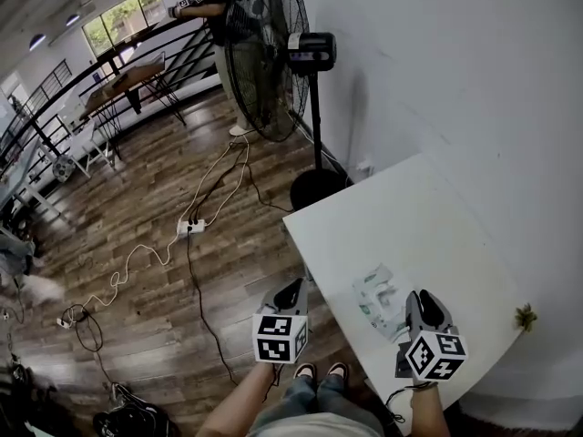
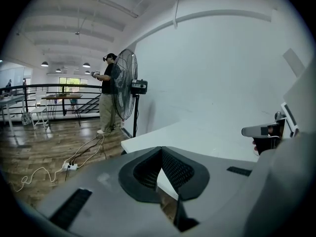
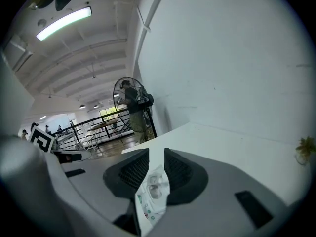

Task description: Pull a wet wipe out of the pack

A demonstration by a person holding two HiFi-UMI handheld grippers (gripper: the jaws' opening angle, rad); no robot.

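head view: the soft white plastic wet-wipe pack with green print [image 1: 376,297] sits near the front edge of the flat white worktop [image 1: 437,226]. its near end meets the tips of the right hand-held gripper [image 1: 421,302]. the left hand-held gripper [image 1: 291,289] hangs off the worktop's corner, over the wooden floor [image 1: 164,271], well apart from the pack. the main risk, as i judge it, is that the whole pack rides along with any pull, since only one tool is on it and nothing pins it down. so near the edge, it could also slide off.

left gripper view: the left hand-held gripper [image 2: 160,168] has its jaws pressed together with nothing between them, and only the worktop [image 2: 197,132] shows beyond. it would have to open before it could take a wipe; coming in closed, it would only nudge the pack. the pack does not show in this view.

right gripper view: the right hand-held gripper [image 3: 151,164] has its jaws narrowed onto the wet-wipe pack [image 3: 152,194], which stands on edge between the ridged pads with its printed face showing. the hold looks to be on thin film, so the pack could slip free or crumple. i cannot tell where its opening lies.
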